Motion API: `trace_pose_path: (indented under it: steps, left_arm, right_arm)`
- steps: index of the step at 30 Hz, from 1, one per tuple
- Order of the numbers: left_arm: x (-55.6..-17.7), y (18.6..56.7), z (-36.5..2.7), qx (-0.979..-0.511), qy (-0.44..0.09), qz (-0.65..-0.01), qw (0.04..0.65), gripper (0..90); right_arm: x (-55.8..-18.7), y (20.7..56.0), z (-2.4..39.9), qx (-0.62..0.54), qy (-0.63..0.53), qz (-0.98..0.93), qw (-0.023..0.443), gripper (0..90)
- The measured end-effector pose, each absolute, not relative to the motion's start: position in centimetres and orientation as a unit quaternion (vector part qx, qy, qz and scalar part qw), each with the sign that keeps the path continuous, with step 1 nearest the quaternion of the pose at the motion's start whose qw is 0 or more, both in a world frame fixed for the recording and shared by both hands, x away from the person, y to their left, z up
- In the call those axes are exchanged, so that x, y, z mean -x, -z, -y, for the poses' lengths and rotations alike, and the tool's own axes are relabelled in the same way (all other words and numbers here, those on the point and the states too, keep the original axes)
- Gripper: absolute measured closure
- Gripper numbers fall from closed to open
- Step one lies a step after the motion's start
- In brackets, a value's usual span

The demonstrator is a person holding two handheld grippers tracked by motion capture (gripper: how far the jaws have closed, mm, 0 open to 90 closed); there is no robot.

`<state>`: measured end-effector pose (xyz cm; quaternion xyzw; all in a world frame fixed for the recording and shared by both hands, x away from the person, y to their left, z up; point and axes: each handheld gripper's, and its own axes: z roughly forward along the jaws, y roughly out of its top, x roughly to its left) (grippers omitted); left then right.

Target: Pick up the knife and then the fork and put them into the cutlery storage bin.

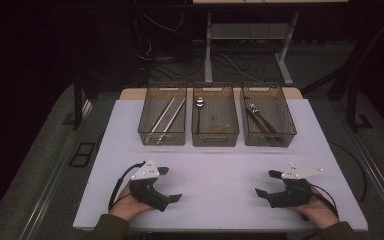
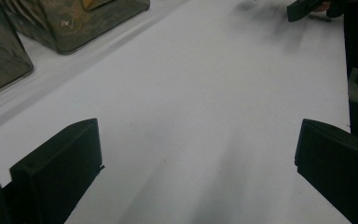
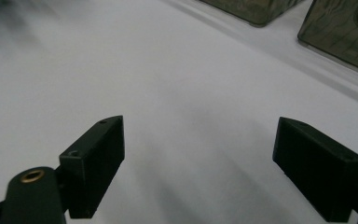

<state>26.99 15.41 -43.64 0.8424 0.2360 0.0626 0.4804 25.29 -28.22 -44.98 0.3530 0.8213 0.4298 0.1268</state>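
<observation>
Left hand-held gripper (image 1: 169, 184): rests low on the near left of the white worktop (image 1: 215, 165), jaws wide apart, nothing between them; it points inward, toward the worktop's centre.
Right hand-held gripper (image 1: 268, 183): rests on the near right, jaws wide apart and empty, facing the left one.
Left bin (image 1: 163, 136): far side of the worktop, holds pale chopsticks (image 1: 167, 120) whose long axis runs near-to-far, slightly slanted.
Middle bin (image 1: 215, 137): holds a spoon (image 1: 200, 103) at its far end and a small brown piece nearer.
Right bin (image 1: 270, 140): holds dark-handled utensils (image 1: 261, 121), long axis diagonal.
Governing relation: all bins lie ahead of and well apart from both grippers; the left hand is nearer the left bin, the right hand nearer the right bin, the middle bin lies between them.
</observation>
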Motion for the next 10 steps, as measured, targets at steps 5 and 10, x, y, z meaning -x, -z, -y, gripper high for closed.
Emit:
trace_pose_path:
  steps: [5,10]
  left_arm:
    - [-26.99,43.64,-15.46,-0.842,-0.063,-0.236,0.480,0.0]
    - [-27.01,43.66,-15.45,-0.843,-0.063,-0.237,0.479,0.0]
  right_arm:
    - [-25.40,45.23,28.33,-0.350,-0.419,-0.828,0.127,16.8]
    - [-25.47,45.27,28.45,-0.352,-0.419,-0.828,0.125,16.8]
